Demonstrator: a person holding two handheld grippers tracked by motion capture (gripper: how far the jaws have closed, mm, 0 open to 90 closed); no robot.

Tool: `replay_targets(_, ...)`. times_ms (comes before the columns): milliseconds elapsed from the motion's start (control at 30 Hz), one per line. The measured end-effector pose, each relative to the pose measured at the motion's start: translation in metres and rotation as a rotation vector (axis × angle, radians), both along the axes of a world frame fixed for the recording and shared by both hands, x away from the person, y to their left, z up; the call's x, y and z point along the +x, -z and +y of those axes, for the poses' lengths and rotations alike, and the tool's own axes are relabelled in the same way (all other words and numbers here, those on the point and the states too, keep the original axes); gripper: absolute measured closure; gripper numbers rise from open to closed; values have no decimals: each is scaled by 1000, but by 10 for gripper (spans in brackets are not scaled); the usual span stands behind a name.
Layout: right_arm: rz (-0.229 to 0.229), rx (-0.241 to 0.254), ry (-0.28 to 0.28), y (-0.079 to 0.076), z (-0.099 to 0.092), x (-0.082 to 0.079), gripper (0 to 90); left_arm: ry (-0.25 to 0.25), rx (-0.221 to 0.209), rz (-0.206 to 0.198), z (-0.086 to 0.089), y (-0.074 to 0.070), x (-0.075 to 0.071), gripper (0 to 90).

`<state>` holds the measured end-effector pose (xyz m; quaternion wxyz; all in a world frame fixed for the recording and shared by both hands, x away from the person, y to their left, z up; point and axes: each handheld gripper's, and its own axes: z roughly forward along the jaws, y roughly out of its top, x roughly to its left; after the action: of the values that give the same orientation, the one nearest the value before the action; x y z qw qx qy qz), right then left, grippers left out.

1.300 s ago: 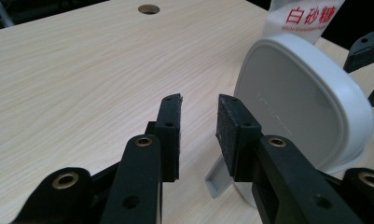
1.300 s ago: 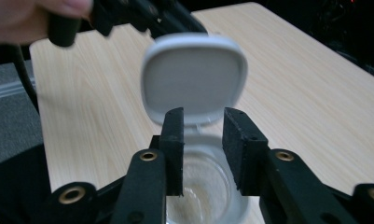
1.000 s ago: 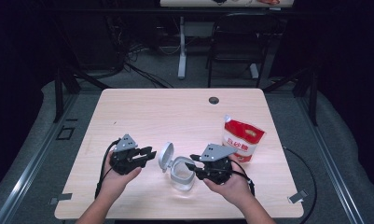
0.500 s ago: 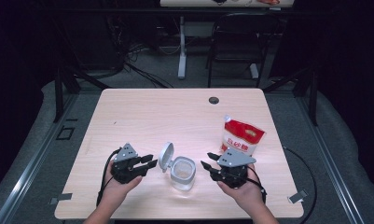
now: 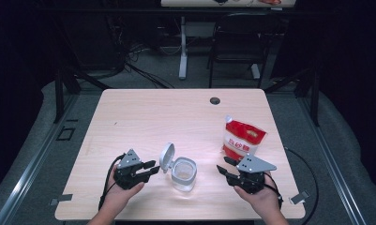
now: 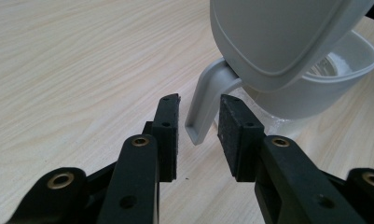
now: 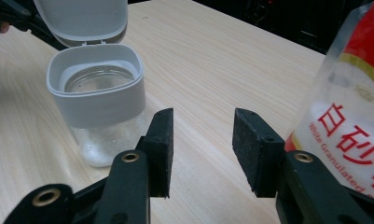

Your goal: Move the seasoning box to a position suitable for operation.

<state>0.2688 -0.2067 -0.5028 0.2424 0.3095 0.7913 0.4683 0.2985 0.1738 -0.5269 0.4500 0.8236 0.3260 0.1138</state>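
high view, sugar bag beside open jar

A wooden table carries a jar near the front and a bag to its right.

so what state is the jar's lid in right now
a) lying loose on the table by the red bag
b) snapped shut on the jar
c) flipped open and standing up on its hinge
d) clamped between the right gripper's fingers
c: the lid stands raised at the left of the jar, hinged to its grey collar, and the mouth below is uncovered.
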Motion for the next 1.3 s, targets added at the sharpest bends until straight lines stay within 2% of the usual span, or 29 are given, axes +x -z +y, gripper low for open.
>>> replay_targets(67, 8, -18, 8, 1, -1, 0, 604, 9, 6, 4, -1, 2, 0, 689)
replay_targets(167, 33, -11, 30, 4, -5, 1, 604, 16, 15, 6, -4, 5, 1, 689)
replay_targets(200, 36, 2, 38, 6, -6, 1, 605, 19, 19, 11, -5, 7, 1, 689)
replay_targets(333, 37, 4, 44, 11, -9, 3, 606, 26, 30, 17, -10, 11, 2, 691)
replay_targets(467, 44, 14, 46, 16, -10, 4, 603, 8, 29, 4, -15, 12, 3, 701)
replay_targets(700, 49, 14, 36, 18, -7, 4, 600, 16, 25, 9, -22, 15, 4, 736)
replay_targets(867, 54, 14, 27, 19, -6, 4, 595, 11, 39, 7, -26, 16, 5, 749)
replay_targets(1067, 62, 12, 23, 20, -5, 5, 589, 3, 58, -5, -30, 18, 7, 816)
replay_targets(1300, 61, 9, 17, 21, -4, 4, 590, 9, 70, -15, -31, 17, 10, 820)
